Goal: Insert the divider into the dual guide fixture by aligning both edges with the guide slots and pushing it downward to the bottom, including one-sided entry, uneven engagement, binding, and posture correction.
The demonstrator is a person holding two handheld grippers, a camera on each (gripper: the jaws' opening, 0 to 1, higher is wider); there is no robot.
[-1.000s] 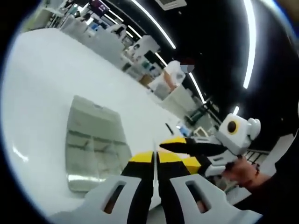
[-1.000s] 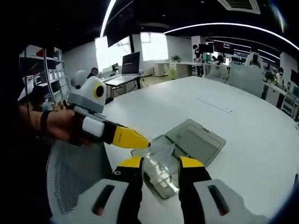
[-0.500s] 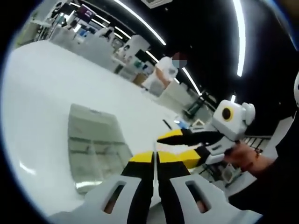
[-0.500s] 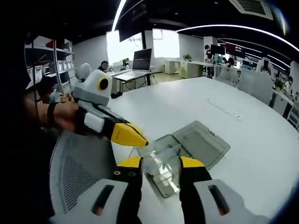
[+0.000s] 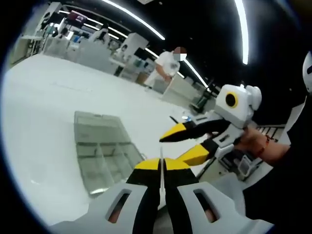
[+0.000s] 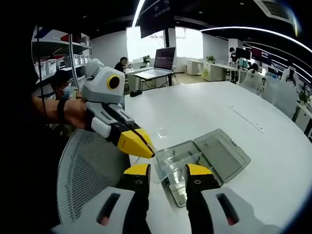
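A thin clear divider [image 5: 161, 178] stands edge-on between the fingers of my left gripper [image 5: 161, 163], which is shut on it. In the right gripper view the left gripper [image 6: 146, 152] comes in from the left. It holds the clear divider [image 6: 165, 158] above a clear compartment box [image 6: 181, 187] whose lid [image 6: 222, 155] lies open flat. My right gripper [image 6: 167, 170] is open just short of the divider. In the left gripper view the right gripper [image 5: 170, 148] reaches in from the right, jaws apart. The clear box [image 5: 105, 153] lies on the white table below.
The box rests near the edge of a large white table [image 6: 195, 107]. A grey mesh chair [image 6: 83, 170] stands under the left gripper. A person [image 5: 165, 66] stands at desks far behind, and others sit near a monitor [image 6: 163, 57].
The divider was between the right gripper's jaws and now sits just past their tips. Both views have shifted, and the right gripper's jaws look wider apart in the left gripper view.
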